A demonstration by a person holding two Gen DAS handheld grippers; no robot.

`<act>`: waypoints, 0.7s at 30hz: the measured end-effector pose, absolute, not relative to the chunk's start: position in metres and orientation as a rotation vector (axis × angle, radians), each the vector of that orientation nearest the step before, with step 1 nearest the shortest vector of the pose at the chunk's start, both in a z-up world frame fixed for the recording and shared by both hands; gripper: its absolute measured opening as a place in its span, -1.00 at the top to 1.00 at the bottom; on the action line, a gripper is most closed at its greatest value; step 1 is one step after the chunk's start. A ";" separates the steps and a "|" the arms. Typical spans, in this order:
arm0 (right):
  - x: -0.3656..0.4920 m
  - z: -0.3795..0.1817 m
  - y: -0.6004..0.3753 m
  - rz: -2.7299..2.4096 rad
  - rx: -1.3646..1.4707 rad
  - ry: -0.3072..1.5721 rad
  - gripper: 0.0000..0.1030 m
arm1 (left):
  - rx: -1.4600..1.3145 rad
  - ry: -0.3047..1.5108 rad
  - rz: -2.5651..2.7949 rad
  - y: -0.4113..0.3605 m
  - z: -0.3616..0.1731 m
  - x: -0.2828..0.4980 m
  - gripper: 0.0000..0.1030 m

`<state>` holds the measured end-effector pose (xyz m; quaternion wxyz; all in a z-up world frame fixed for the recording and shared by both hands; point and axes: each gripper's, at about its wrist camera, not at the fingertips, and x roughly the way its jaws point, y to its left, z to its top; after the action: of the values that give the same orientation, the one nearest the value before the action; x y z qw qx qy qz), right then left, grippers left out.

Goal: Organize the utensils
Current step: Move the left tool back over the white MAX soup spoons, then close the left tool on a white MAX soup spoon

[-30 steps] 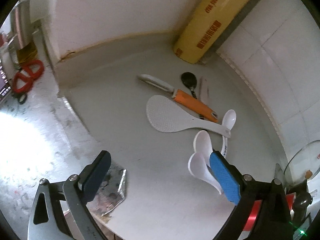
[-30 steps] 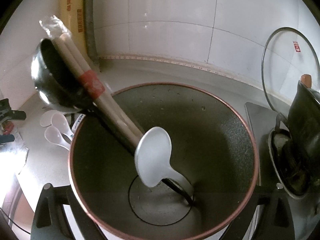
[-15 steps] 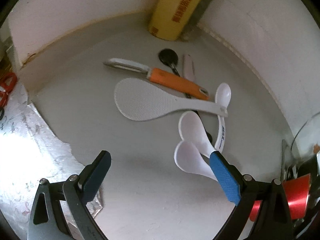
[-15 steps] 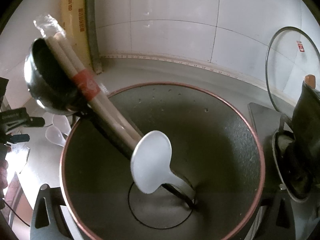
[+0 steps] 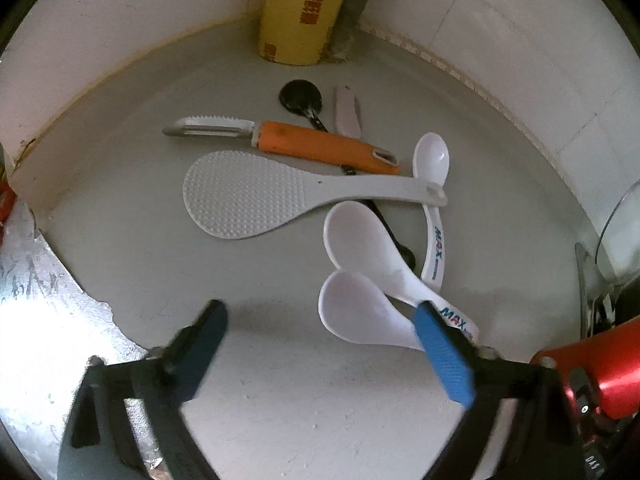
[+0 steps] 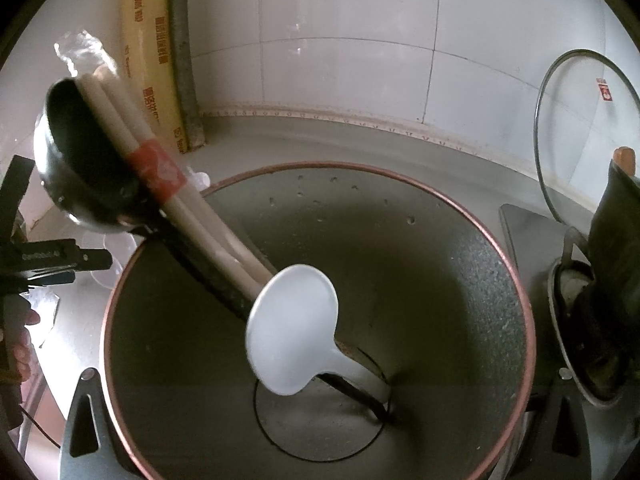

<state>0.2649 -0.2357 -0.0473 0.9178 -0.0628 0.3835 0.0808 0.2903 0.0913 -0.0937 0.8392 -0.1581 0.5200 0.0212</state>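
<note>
Since the earlier frame the left claw [image 5: 320,336] has been carried in over the utensil pile and rolled, so the plastic-wrap roll [image 5: 302,8] now stands at top centre; its jaws have just been closing part-way, with nothing pressed between them. Of its blue pads, the right-hand one [image 5: 442,354] is seen overlapping the handle of the nearest white soup spoon [image 5: 360,314]; contact cannot be confirmed. That spoon lies toward the right of the gap, bowl to the left, long axis running down-right under the pad. A second white soup spoon [image 5: 360,240] lies just behind it at a similar slant, handles crossing near the pad. Farther back: rice paddle [image 5: 248,196], orange-handled peeler [image 5: 316,144], a third spoon [image 5: 432,160], a black spoon [image 5: 300,96] partly buried. Judged: the left claw is the nearer one, and a shift rightward would be needed to straddle the handle. Open grey surface [image 5: 160,264] is available to the left; foil [image 5: 36,292] borders it. The right claw is spread wide and empty, its fingertips out of view, held over the wok [image 6: 516,288], where a black ladle [image 6: 80,168], wrapped chopsticks [image 6: 160,168] and a white spoon [image 6: 292,328] already rest.
</note>
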 end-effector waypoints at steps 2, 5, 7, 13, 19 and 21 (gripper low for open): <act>0.265 -0.048 -0.236 0.165 -0.129 0.790 -1.00 | -0.304 1.094 0.058 0.090 -0.093 0.292 -0.25; 0.262 -0.048 -0.236 0.161 -0.127 0.789 -1.00 | -0.318 1.086 0.037 0.090 -0.093 0.291 -0.13; 0.262 -0.048 -0.236 0.157 -0.124 0.791 -1.00 | -0.331 1.080 0.015 0.089 -0.093 0.290 -0.09; 0.261 -0.049 -0.233 0.159 -0.129 0.790 -1.00 | -0.351 1.074 -0.006 0.089 -0.092 0.289 -0.09; 0.259 -0.049 -0.233 0.153 -0.131 0.794 -1.00 | -0.335 1.062 -0.008 0.088 -0.092 0.287 0.12; 0.259 -0.048 -0.233 0.153 -0.130 0.795 -1.00 | -0.326 1.060 -0.004 0.088 -0.093 0.286 0.23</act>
<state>0.2592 -0.2328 -0.0485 0.9171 -0.0632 0.3864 0.0745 0.2859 0.0882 -0.0926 0.8503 -0.1547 0.5031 -0.0018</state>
